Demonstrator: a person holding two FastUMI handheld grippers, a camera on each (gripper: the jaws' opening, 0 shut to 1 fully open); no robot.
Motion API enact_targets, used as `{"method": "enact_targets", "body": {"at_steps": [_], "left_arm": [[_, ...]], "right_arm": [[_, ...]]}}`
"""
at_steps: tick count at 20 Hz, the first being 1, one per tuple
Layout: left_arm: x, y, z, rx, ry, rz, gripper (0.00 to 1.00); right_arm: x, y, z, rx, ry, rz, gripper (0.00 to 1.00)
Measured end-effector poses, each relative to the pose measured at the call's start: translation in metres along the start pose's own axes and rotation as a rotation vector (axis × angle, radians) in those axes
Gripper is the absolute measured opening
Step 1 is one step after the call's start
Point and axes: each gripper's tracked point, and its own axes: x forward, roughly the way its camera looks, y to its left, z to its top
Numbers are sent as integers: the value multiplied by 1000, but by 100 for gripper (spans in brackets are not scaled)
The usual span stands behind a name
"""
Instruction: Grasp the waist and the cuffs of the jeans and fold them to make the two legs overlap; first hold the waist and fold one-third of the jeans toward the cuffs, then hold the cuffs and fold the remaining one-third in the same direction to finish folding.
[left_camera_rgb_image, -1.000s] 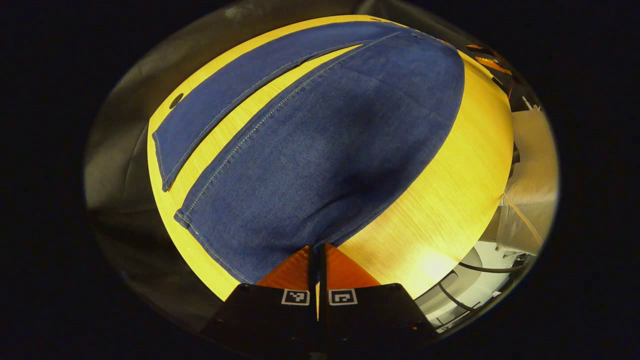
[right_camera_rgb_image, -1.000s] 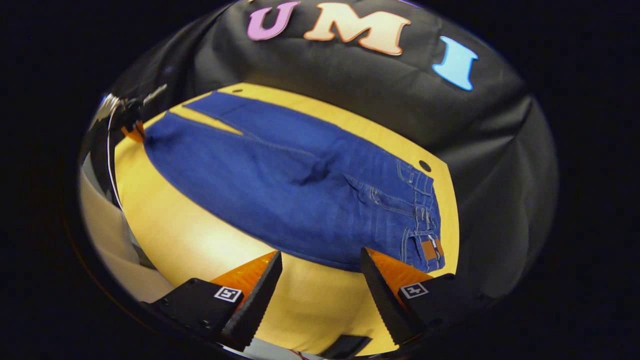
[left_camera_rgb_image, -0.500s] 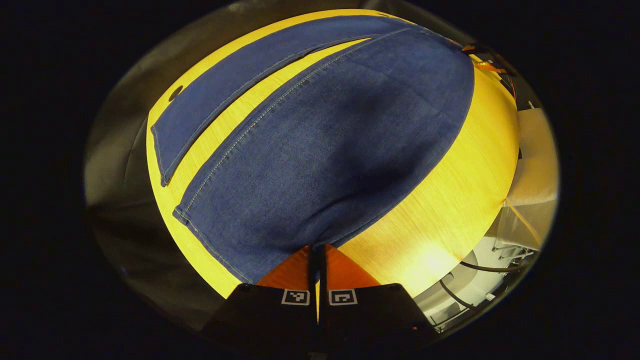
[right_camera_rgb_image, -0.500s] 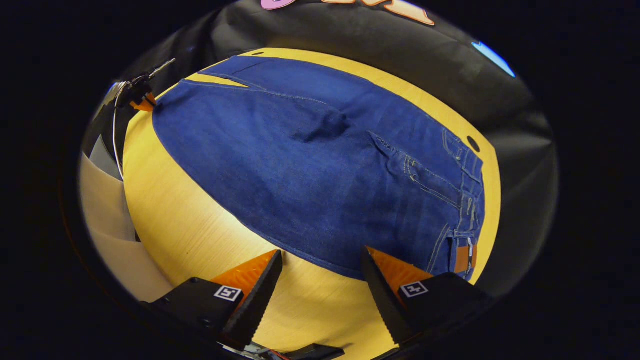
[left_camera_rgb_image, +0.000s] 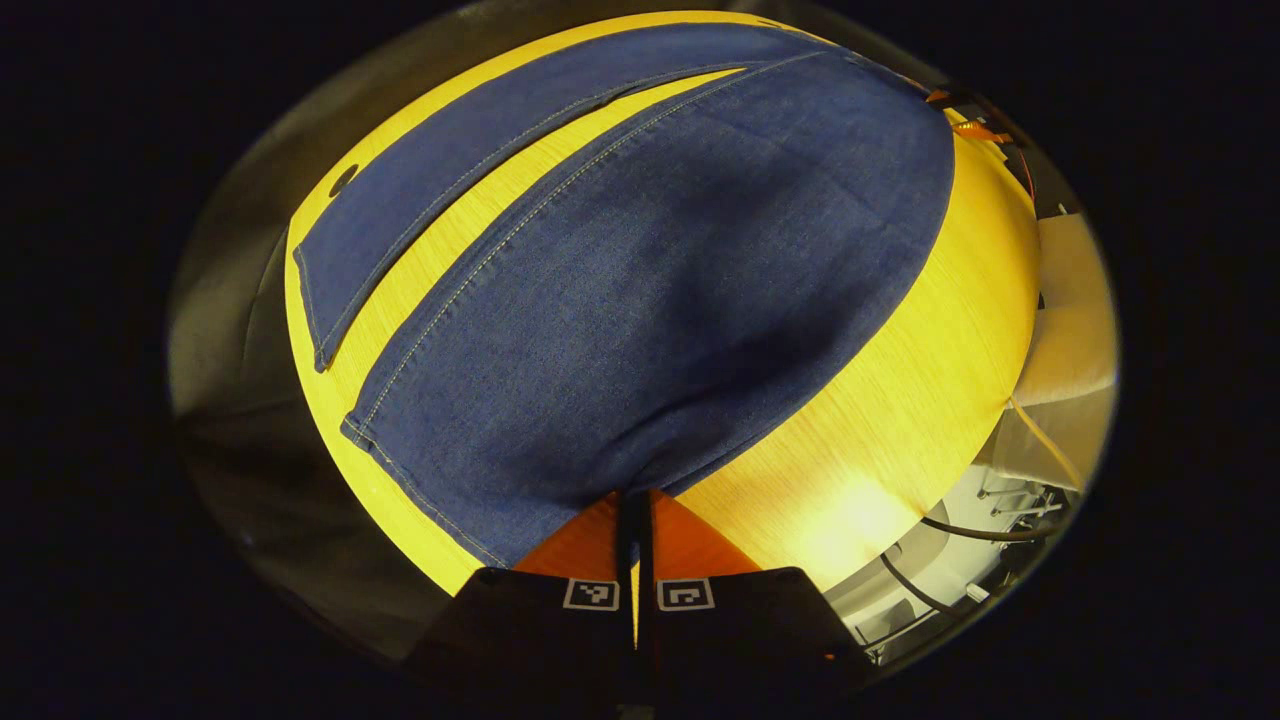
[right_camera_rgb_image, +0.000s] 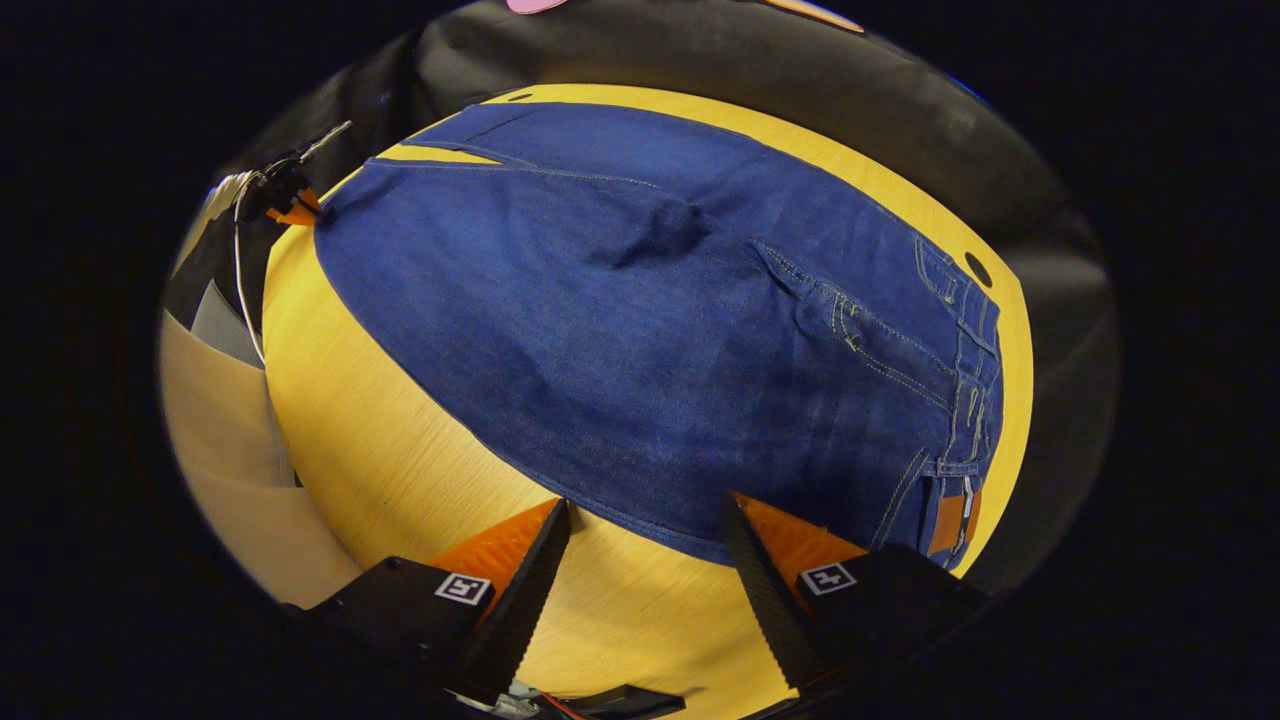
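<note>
jeans (left_camera_rgb_image: 640, 290) hem pinched by left fingers (left_camera_rgb_image: 585, 535); right fingers (right_camera_rgb_image: 790, 545) spread beside waist.

A recording booth is showing here: black cloth wall (right_camera_rgb_image: 760, 70) hanging beyond the yellow wooden surface (right_camera_rgb_image: 400, 450) ahead of the jaws, cables (left_camera_rgb_image: 960, 530) trailing beside it.

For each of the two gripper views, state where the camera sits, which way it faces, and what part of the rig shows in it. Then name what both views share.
Left gripper view: rides on the left gripper, low at the cuff end, looking along the jeans toward the waist; its own fingers show closed on the near leg's edge.
Right gripper view: rides on the right gripper, near the waist, looking toward the cuffs; its own fingers stand open above the table.
Shared: the jeans, the table, and the left gripper, seen far off in the right gripper view.
</note>
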Motion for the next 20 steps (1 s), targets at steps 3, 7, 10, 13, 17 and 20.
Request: {"method": "enact_targets", "body": {"at_steps": [3, 7, 10, 13, 17, 20], "left_arm": [[0, 0, 1, -2, 2, 0, 0], [0, -1, 2, -19, 2, 5, 0], [-1, -1, 0, -26, -1, 11, 0], [0, 0, 1, -39, -12, 24, 0], [-2, 2, 0, -86, -40, 68, 0], [-2, 2, 1, -185, -98, 140, 0]], "right_arm": [[0, -7, 5, -2, -2, -5, 81], [3, -17, 20, -56, -35, -2, 28], [-3, -23, 21, -47, -46, -1, 9], [-3, -28, 18, 37, -67, -17, 4], [-4, -29, 16, 138, -142, -94, 4], [-6, -29, 16, 267, -187, -150, 3]]}}
